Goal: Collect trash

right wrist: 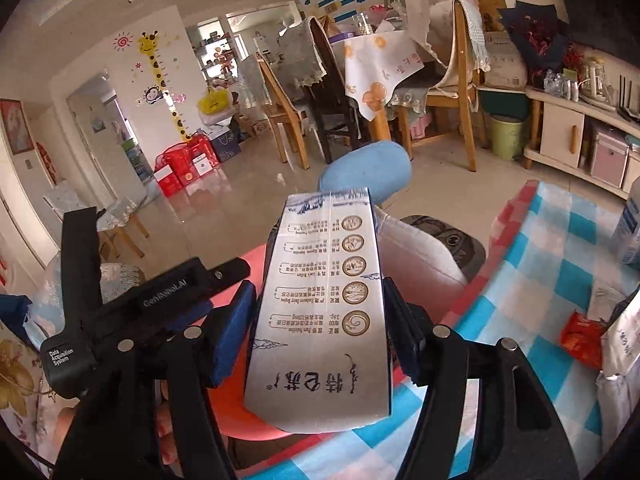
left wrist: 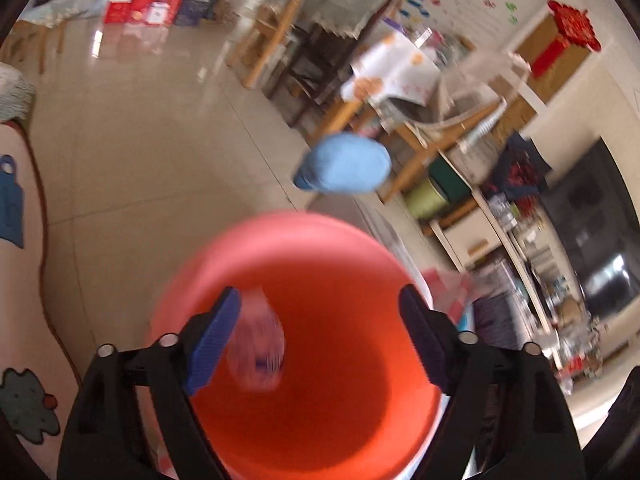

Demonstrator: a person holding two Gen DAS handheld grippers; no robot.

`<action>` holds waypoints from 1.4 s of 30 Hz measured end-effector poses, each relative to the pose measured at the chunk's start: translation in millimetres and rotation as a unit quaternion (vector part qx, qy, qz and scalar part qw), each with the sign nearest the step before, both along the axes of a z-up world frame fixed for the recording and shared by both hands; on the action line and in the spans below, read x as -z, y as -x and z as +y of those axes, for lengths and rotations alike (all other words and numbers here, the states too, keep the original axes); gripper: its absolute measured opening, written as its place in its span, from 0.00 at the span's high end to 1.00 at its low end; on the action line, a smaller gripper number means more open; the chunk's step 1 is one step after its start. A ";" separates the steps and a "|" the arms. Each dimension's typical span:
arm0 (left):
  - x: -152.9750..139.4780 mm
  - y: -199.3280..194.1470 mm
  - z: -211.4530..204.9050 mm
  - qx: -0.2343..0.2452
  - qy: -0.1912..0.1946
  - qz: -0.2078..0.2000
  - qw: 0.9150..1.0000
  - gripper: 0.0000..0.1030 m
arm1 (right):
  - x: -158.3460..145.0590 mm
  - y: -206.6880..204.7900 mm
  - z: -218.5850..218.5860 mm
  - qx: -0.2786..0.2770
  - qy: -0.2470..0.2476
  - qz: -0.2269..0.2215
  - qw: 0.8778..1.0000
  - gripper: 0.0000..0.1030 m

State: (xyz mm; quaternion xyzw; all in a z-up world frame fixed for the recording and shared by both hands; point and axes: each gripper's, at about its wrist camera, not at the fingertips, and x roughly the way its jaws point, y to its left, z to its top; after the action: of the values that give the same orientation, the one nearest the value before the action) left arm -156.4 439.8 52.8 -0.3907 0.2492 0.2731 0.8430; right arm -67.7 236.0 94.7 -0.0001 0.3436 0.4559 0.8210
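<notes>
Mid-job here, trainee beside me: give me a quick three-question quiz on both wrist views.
1. True or false: the right gripper holds a milk carton.
2. The left gripper, above the red bin, is: A) open B) shut on a can C) out of view.
3. Fill in: a blurred piece of ____ shows beside the left gripper's left finger, over the bin's opening.

Key: 1 true; 2 A; 3 trash.
</notes>
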 end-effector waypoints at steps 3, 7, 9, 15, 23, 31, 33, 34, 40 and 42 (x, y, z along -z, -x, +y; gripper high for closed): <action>-5.6 11.8 7.4 -0.031 -0.015 -0.012 0.999 0.14 | 5.4 2.4 1.5 0.006 -0.012 0.017 1.000 0.22; -16.3 12.4 3.8 -0.032 -0.047 -0.025 0.998 0.13 | 6.6 13.4 -15.4 0.031 0.000 0.011 0.999 0.22; -27.2 8.9 -5.4 -0.020 -0.083 -0.031 0.996 0.12 | 6.8 20.3 -28.4 0.047 0.010 -0.001 0.999 0.21; -53.0 -8.1 -33.9 0.045 -0.141 -0.033 0.988 0.11 | 16.2 40.0 -79.5 0.105 0.058 -0.054 0.991 0.21; -78.0 -31.5 -106.6 0.144 -0.221 -0.025 0.964 0.11 | 26.8 66.7 -166.7 0.183 0.075 -0.099 0.975 0.12; -72.2 -53.9 -177.4 0.234 -0.257 -0.025 0.937 0.11 | 43.8 77.5 -213.3 0.184 0.053 -0.083 0.978 0.04; -67.7 -58.1 -194.3 0.255 -0.260 -0.020 0.931 0.11 | 41.8 79.6 -223.0 0.188 0.048 -0.090 0.977 0.04; -66.1 -61.4 -200.5 0.266 -0.257 -0.019 0.929 0.11 | 42.0 78.8 -228.7 0.194 0.046 -0.090 0.976 0.04; -54.1 -70.7 -235.2 0.318 -0.270 0.000 0.909 0.11 | 45.5 64.7 -266.7 0.222 0.034 -0.050 0.973 0.04; -50.5 -72.8 -244.8 0.328 -0.267 0.001 0.906 0.11 | 45.0 60.6 -279.7 0.231 0.027 -0.040 0.972 0.04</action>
State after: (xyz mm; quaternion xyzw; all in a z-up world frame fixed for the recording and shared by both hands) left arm -83.6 195.0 103.3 -0.0467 0.2813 0.0380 0.9577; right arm -128.3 -43.8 49.7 0.0388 0.3130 0.2437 0.9171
